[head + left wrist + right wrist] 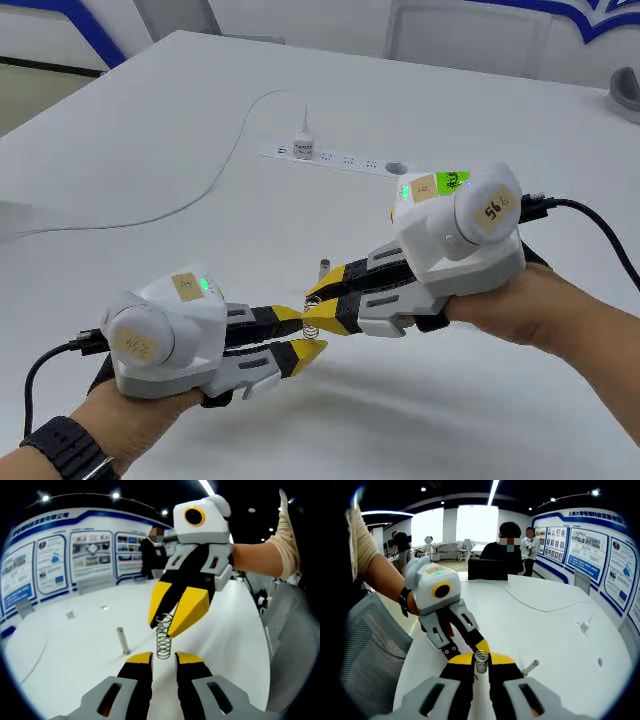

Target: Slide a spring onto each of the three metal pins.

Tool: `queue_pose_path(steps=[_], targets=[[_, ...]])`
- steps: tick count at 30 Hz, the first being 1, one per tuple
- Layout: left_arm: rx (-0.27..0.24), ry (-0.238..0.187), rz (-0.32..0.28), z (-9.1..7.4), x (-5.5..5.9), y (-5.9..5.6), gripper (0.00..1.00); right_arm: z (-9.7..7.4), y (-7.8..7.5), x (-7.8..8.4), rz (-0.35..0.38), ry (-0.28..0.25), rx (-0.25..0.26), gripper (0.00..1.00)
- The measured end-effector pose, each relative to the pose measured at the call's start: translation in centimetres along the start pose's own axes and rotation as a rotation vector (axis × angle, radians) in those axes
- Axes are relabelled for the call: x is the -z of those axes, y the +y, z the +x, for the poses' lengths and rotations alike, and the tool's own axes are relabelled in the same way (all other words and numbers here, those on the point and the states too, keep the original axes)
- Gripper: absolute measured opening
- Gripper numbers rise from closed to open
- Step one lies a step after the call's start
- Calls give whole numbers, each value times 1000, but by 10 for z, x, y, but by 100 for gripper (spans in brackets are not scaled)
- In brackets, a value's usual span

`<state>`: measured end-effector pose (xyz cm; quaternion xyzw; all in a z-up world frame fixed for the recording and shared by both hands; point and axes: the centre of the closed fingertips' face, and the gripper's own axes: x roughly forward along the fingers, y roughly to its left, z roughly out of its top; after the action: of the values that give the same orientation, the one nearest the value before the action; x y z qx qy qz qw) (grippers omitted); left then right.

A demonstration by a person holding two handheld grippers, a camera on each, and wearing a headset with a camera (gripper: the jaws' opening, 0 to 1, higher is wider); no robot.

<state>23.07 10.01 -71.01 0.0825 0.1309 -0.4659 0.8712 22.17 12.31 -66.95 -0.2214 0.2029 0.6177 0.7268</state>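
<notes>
A small steel spring [312, 325] hangs in the air between the two grippers. My right gripper [322, 308] comes in from the right and is shut on the spring [163, 639], pinching its upper end. My left gripper [163, 658] points at it from the lower left, open, with the spring's other end between its yellow tips and a small gap on each side. From the right gripper [481, 661] the spring [481, 661] appears end-on. One metal pin [324, 268] stands upright on the white table just beyond the jaws; it also shows as pin [121, 640] and pin [530, 667].
A white power strip [335, 160] with a plug [303, 146] and a thin cable [215, 190] lies further back on the table [150, 130]. A grey object [626, 94] sits at the far right edge. People stand and sit behind the table [555, 625].
</notes>
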Motion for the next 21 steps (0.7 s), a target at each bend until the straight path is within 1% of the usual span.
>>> queue_pose_path(steps=[6, 13, 18, 20, 21], targets=[[-25, -2, -13, -2, 1, 8, 24, -2, -6, -3, 7, -10, 17, 12], [-57, 2, -31, -5, 4, 16, 31, -10, -19, -8, 16, -29, 58, 12], [-75, 5, -43, -7, 6, 21, 35, -17, -35, -13, 27, -49, 116, 12], [-80, 6, -48, -8, 6, 23, 37, -20, -43, -16, 46, -60, 149, 12], [-83, 5, -50, -8, 6, 23, 37, -21, -49, -15, 66, -57, 177, 12]])
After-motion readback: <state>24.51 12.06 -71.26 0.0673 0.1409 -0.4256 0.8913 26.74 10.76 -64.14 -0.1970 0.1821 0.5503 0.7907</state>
